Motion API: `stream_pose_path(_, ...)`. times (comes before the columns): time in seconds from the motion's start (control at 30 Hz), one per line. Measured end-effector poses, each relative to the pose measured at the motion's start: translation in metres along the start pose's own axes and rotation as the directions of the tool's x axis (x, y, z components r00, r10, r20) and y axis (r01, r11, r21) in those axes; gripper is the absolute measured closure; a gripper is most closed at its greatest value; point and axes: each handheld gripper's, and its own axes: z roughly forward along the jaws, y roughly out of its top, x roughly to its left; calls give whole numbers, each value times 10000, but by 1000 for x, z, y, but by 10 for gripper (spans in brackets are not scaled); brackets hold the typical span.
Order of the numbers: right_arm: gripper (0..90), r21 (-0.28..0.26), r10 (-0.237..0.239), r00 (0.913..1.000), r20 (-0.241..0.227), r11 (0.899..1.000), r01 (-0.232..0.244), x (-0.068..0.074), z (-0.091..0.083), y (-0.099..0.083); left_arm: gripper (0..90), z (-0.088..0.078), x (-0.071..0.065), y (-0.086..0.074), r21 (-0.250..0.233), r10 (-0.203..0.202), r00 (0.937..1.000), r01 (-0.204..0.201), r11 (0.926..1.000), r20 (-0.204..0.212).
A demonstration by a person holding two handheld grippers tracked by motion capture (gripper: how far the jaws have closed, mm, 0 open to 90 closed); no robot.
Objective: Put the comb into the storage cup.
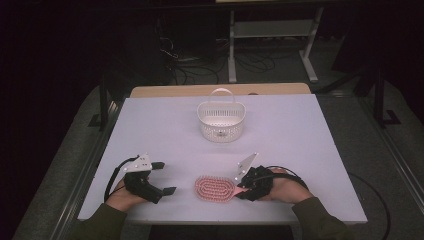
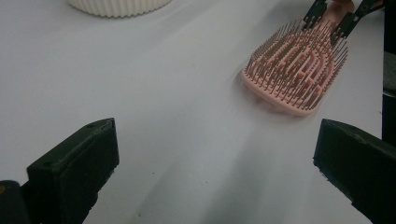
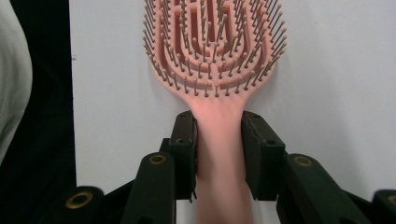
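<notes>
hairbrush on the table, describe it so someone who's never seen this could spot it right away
Start at the white table, whose white ribbed plastic basket stands toward the far middle. Come straight back to the near edge: the pink plastic hairbrush lies there, bristles up, its handle between the pads of the right gripper. It is the table's one pink thing, flat and oval with rows of thin pins.

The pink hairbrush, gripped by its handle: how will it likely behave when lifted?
The pink hairbrush looks like rigid moulded plastic, so it should probably lift stiffly without drooping. Its vented head suggests it is light. The right gripper clamps the smooth narrow handle from both sides, so the head may pivot or slip slightly.
</notes>
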Motion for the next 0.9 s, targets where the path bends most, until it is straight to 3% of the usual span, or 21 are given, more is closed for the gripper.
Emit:
stream_pose_path(0.6,687,-139,-178,9998,-57,9997,177,-1,0,-1,0,1,3,0,21,-44,10000,44,10000,-13)
stream_pose_path(0.9,687,-273,-8,10000,35,9996,9,-3,-2,-4,0,1,4,0,-8,-68,10000,68,10000,-23)
